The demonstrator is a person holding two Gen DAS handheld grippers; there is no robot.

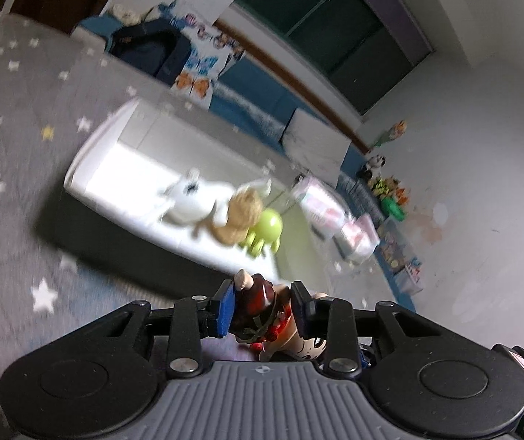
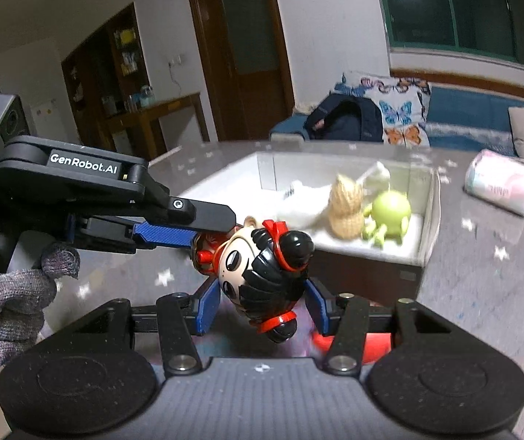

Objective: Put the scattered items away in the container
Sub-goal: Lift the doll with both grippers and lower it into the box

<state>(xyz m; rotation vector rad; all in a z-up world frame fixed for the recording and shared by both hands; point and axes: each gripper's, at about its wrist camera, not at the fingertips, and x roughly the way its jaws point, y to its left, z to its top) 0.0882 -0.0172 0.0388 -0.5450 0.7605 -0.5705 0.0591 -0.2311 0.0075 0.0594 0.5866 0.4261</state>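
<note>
A doll with a big head, black hair buns and red bands hangs above the starred grey table [image 2: 482, 293], held by both grippers. My right gripper [image 2: 262, 306] is shut on the doll's head [image 2: 262, 275], one blue pad on each side. From the left, my left gripper [image 2: 203, 233] is shut on the doll's red-brown body [image 2: 203, 253]. In the left wrist view that body [image 1: 258, 304] sits between the left gripper's pads [image 1: 264, 308]. Just beyond stands the white container [image 2: 427, 234] with clear walls. It holds a white plush [image 2: 306, 198], a tan plush [image 2: 346, 205] and a green toy [image 2: 390, 212].
Pink-and-white packs [image 2: 500, 187] lie on the table to the right of the container. Something red [image 2: 375, 344] lies under my right gripper. A grey-gloved hand [image 2: 9, 293] holds the left gripper. A blue sofa with a butterfly cushion [image 2: 401, 110] stands behind the table.
</note>
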